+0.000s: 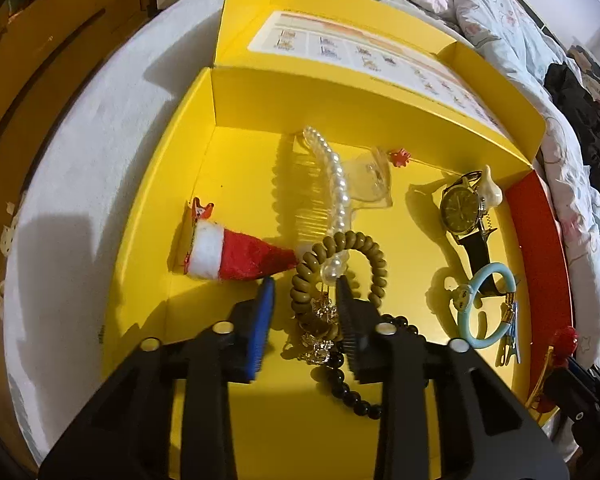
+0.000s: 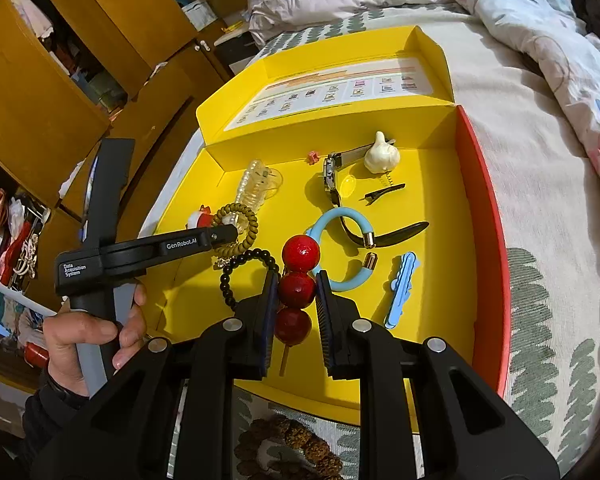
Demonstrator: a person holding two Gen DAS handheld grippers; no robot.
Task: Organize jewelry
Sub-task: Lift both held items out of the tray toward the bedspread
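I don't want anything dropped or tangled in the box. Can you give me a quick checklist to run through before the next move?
1. Right tongs clamped on the red bead hairpin: ok.
2. Left tongs free of any item: ok, open, straddling the brown coil hair tie without pressing.
3. Coil tie separate from the pearl comb and gold chain: not ok, piled together.
4. Bare floor in the yellow box for the hairpin: ok.
5. Hairpin's stick clear of the box floor: cannot tell.
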